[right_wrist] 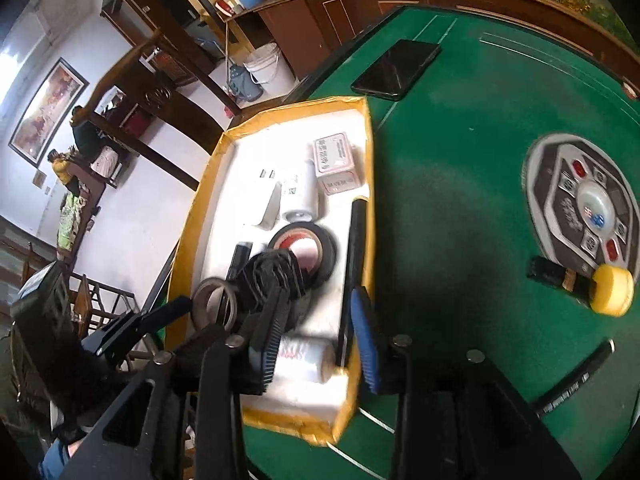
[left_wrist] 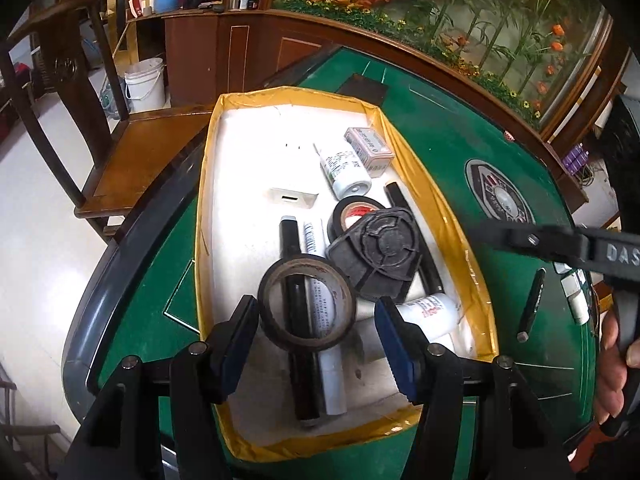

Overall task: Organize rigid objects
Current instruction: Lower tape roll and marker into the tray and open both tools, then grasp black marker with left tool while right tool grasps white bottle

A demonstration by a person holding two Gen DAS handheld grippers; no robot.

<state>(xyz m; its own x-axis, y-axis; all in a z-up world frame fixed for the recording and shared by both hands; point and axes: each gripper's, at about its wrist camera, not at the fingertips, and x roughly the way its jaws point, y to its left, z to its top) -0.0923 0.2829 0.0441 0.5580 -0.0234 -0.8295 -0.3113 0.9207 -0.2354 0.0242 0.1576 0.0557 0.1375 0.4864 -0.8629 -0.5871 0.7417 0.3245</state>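
Background: wooden chair (left_wrist: 100, 148) beside the green table (left_wrist: 440, 152), white bucket (left_wrist: 145, 84) on the floor, black phone (right_wrist: 396, 68) lying flat on the felt, flower mural (left_wrist: 460, 12) behind.

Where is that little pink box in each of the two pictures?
Left wrist view: the pink box sits at the tray's far right corner, beside a white bottle.
Right wrist view: the pink box is upper centre, same corner.
Shared landmark: the yellow-rimmed tray.
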